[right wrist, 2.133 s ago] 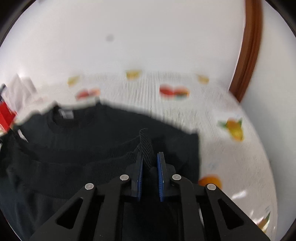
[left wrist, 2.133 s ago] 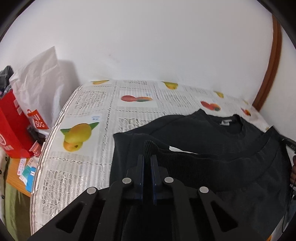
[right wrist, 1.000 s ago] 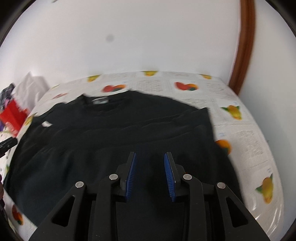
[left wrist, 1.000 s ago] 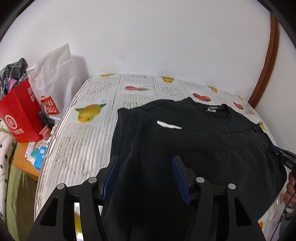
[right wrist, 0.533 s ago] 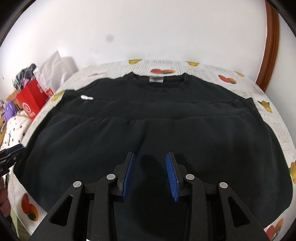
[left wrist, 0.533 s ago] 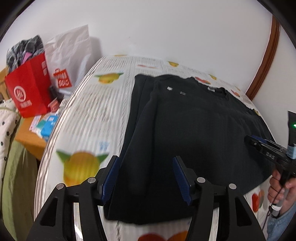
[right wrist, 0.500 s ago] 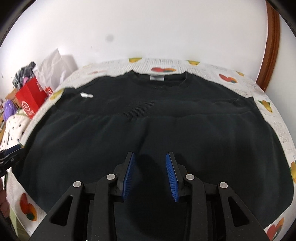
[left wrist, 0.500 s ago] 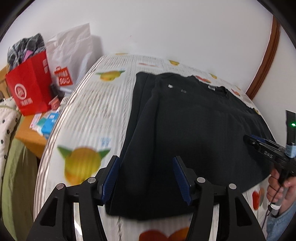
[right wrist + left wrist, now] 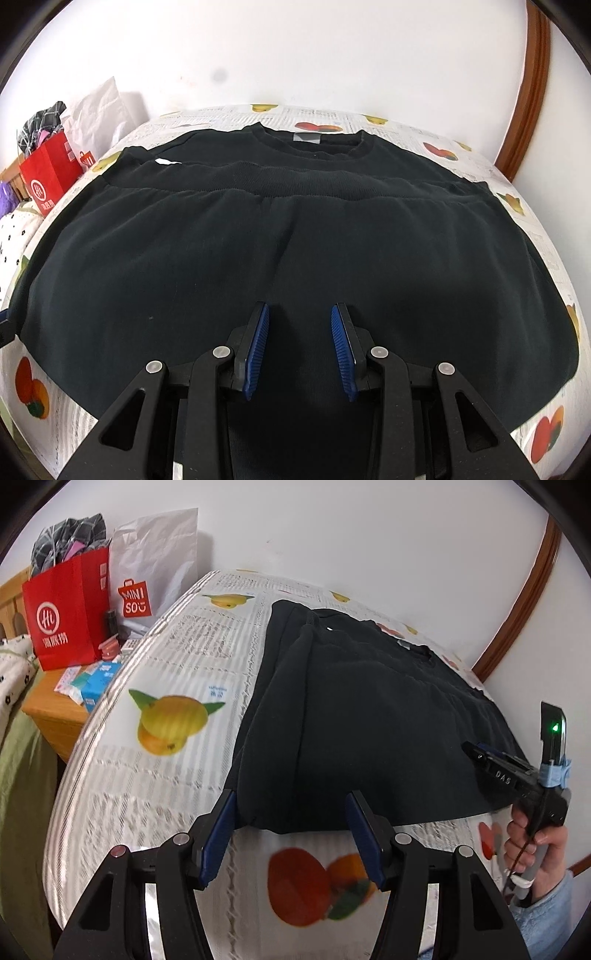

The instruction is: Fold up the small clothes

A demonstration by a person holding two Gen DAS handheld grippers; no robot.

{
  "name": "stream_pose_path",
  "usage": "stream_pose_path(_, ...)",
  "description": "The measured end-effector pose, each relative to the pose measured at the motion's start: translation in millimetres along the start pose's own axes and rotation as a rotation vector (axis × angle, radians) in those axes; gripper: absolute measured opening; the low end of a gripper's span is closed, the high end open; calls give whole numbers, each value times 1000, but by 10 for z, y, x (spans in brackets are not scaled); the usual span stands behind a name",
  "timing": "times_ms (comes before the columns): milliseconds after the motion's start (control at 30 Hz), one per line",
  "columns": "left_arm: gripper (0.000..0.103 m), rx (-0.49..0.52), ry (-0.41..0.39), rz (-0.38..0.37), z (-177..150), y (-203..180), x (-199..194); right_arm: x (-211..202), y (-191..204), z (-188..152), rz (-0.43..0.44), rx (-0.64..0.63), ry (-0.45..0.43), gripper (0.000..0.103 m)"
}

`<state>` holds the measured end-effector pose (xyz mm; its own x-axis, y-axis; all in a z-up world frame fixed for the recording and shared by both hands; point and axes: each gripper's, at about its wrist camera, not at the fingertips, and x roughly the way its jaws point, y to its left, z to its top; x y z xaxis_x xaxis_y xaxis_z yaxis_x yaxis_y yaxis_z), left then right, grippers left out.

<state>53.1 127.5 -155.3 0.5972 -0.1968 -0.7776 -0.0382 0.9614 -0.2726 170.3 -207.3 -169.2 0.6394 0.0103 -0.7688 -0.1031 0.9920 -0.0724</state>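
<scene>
A black sweatshirt point(image 9: 295, 236) lies on the table, its bottom half folded up so the ribbed hem point(image 9: 295, 179) sits just below the collar point(image 9: 310, 142). It also shows in the left wrist view point(image 9: 369, 716). My left gripper point(image 9: 291, 827) is open and empty at the garment's near left corner. My right gripper point(image 9: 299, 343) is open and empty above the near fold; its body also shows in the left wrist view point(image 9: 517, 775), held by a hand.
The table point(image 9: 155, 775) has a fruit-print cloth. A red paper bag point(image 9: 66, 609) and a white bag point(image 9: 155, 565) stand on a wooden side table point(image 9: 55, 716) at the left. A white wall and a brown door frame point(image 9: 524, 92) lie behind.
Both grippers let go of the hem after laying it near the collar, opened, and pulled back toward the near edge. The left gripper now sits at the near left corner.
</scene>
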Motion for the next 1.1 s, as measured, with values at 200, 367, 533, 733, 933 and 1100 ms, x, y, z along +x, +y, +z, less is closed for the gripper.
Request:
stream_pose_path(200,58,-16,-26,22,-92,-28,-118,-91,-58,-117,-3,-6,-17,35)
stream_pose_path(367,58,-34,-5,-11,-205,-27,-166,-92,-54,-157,-11,-10,-32,35)
stream_pose_path(533,58,-62,12,-40,-259,-57,-35,-94,-20,-167,-31,-20,-37,35)
stream_pose_path(733,58,-143,-30,-55,-188,-54,127,-225,-51,-248,-15,-31,-34,35)
stream_pose_path(933,54,-172,-63,-42,-82,-70,229,-335,46,-493,-52,-103,-51,35)
stream_pose_path(1100,21,-175,-83,31,41,-100,260,-334,48,-526,-58,-85,-54,35)
